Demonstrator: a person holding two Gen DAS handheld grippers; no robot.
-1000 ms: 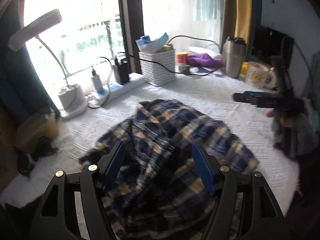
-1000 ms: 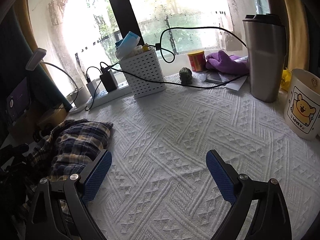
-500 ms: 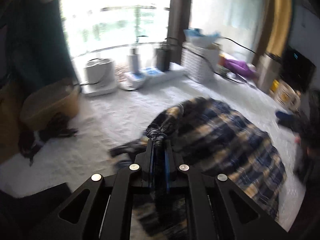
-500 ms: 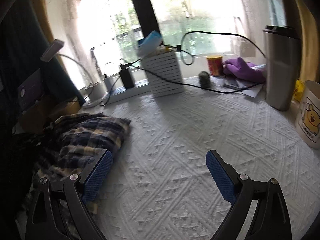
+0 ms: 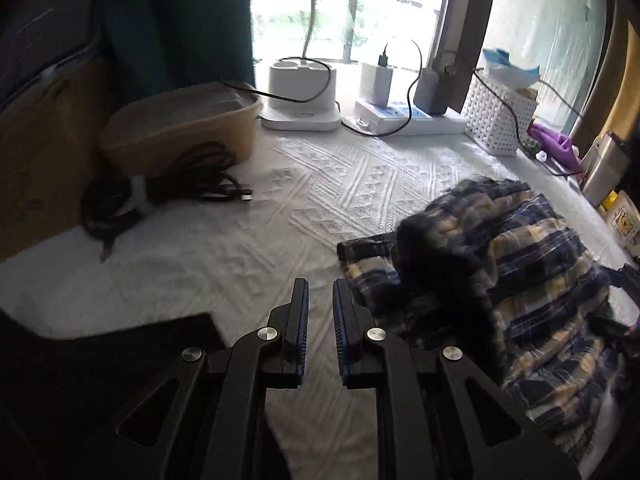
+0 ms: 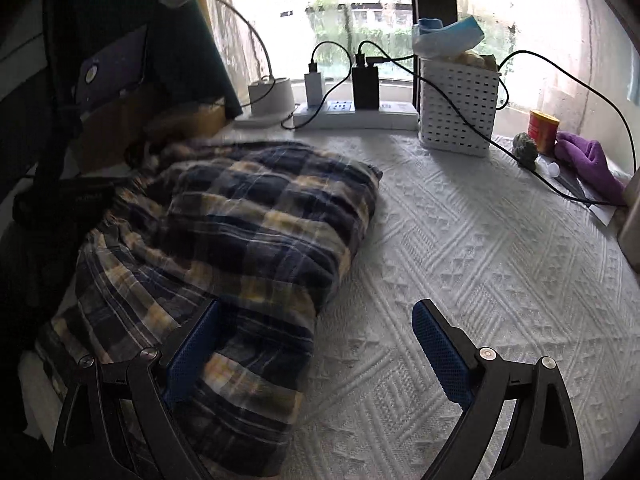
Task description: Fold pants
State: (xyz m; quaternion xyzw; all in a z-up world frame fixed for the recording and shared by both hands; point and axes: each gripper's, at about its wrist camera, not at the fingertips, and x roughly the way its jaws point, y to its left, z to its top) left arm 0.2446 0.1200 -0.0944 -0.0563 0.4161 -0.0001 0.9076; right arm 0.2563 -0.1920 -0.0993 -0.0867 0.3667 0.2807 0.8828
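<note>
The pants (image 5: 520,264) are navy, yellow and white plaid, lying in a crumpled heap on the white textured cover (image 5: 320,200). My left gripper (image 5: 320,282) hovers over bare cover just left of the heap. Its jaws stand a narrow gap apart and are opening, with nothing between them. In the right wrist view the pants (image 6: 248,216) fill the left half. My right gripper (image 6: 316,308) stands wide open at their near right edge, its left finger (image 6: 196,340) over the fabric and its right finger (image 6: 440,352) over bare cover.
Along the window sit a white basket (image 6: 456,108), a power strip (image 6: 356,114) with chargers and trailing cables, and a lamp base (image 5: 300,96). A tan container (image 5: 180,128) and a cable bundle (image 5: 160,196) lie at the left. A red can (image 6: 542,126) and purple cloth (image 6: 588,160) are at the right.
Half a second ago my left gripper was shut on a bunch of the pants; now it has let go and swung left. My right gripper has moved left to the pants' edge, still open.
</note>
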